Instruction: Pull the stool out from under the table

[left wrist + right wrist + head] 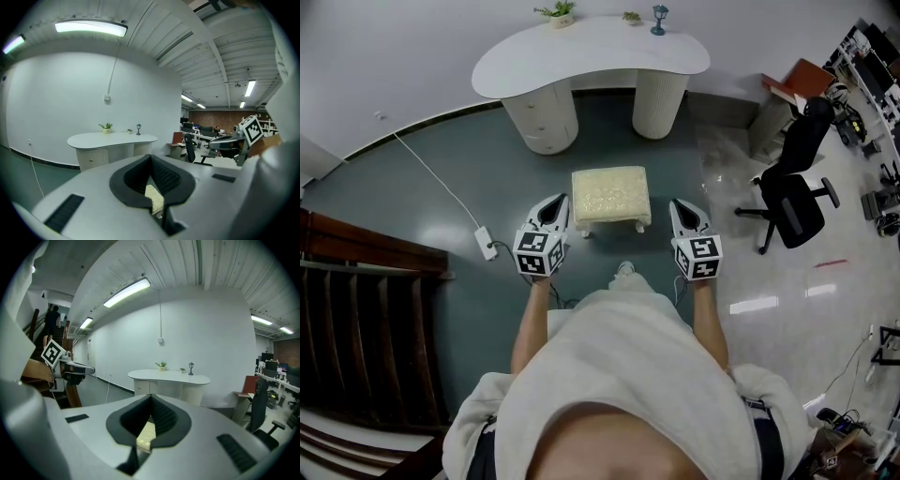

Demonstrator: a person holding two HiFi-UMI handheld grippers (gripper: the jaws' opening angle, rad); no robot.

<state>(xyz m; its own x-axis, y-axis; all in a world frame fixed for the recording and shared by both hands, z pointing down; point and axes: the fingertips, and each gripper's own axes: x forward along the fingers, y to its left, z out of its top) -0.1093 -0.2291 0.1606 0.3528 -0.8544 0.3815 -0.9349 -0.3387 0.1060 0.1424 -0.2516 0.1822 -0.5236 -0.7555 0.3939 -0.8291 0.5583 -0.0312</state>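
The cream cushioned stool (611, 195) stands on the teal floor (441, 187) at the centre of the head view. It is clear of the white kidney-shaped worktop (591, 56) in the upper middle. The left gripper (555, 204) hangs just beside the stool's left edge and the right gripper (682, 210) just beside its right edge. The fingers of all 2 grippers are closed together, gripping nothing. A black office chair (792, 192) sits at the right.
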